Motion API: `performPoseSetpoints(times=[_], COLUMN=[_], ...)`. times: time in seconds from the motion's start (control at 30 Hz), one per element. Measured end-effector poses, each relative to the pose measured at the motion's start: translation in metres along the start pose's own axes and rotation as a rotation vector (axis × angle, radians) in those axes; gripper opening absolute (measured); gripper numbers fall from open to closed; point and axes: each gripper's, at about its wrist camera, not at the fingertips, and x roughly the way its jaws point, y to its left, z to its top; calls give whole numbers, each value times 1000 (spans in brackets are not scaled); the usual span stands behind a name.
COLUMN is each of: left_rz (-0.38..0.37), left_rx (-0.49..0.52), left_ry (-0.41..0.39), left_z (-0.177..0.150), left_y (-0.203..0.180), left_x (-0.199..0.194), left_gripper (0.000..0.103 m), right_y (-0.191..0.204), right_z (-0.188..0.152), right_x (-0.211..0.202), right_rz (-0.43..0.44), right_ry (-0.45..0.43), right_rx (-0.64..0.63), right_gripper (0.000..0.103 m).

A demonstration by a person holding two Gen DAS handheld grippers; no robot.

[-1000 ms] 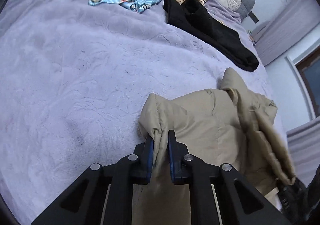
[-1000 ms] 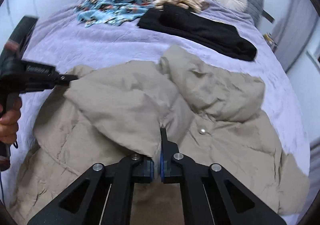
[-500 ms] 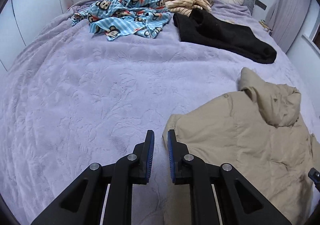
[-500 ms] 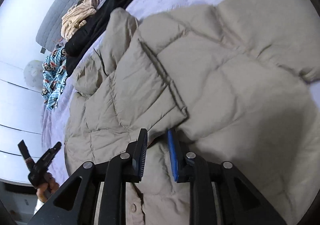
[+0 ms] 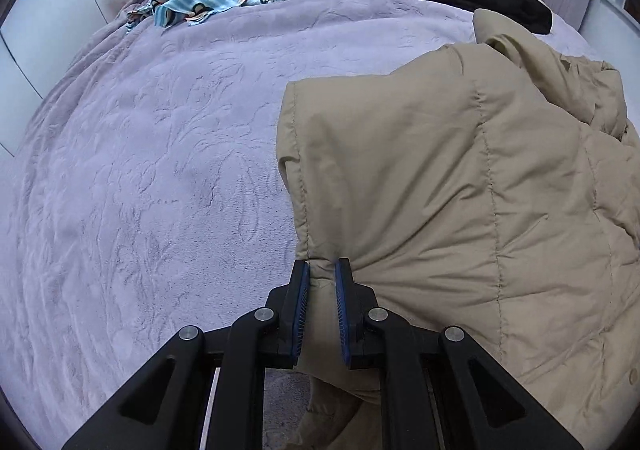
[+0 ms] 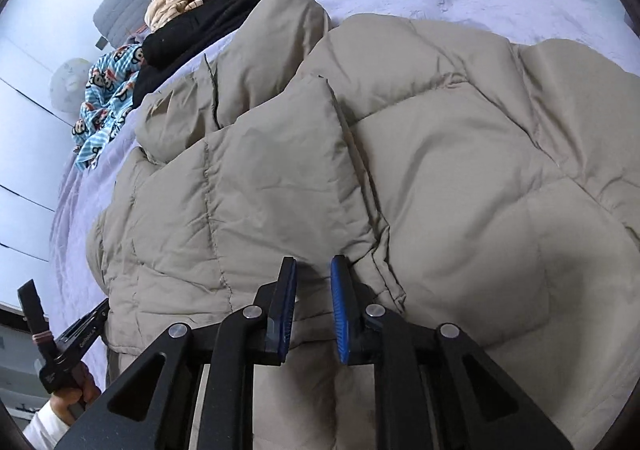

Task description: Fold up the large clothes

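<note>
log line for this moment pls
left claw: shut on beige puffer jacket edge | right claw: open over jacket, holding nothing | jacket on purple bedspread | fold unfinished

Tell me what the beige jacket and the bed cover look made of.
Beige puffer jacket: thin matte woven shell, probably nylon or polyester, over soft filling; stitched channels puff and crinkle. Lilac bed cover: plush fleece-like pile, judging by the embossed leafy pattern and brushed marks.

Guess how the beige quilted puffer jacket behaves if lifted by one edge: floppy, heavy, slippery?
Probably floppy: the beige quilted puffer jacket puckers where the left gripper pinches its edge. Likely light for its bulk, judging by the puffy quilted panels. Its smooth shell may slip; the right gripper sits open over a flap.
</note>
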Motion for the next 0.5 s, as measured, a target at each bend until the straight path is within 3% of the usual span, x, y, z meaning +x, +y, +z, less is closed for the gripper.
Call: performPoseSetpoints(times=[0.13,0.17,0.2,0.27,0.5], left_rz=[-3,-17,-30,-43,-79], left_rx=[-2,-8,-12,-8,38], left_ry=[21,24,25,23,29], left_z=[7,8,8,7,-2], left_y=[1,1,0,-7,-56], left_x=[-18,-23,-29,-42,-77], left_gripper=[15,15,15,15,15], right_y=[-10,-14,-19,-33,-69], right_z=[-3,-4,-6,-13,-39], right_x=[-25,-33,-41,-60,-95], right_rz=[25,28,23,22,36], right_ry=[2,0,-3,-18,-6], right_rx=[15,30,48,96,198], right_gripper=[22,29,43,57,64])
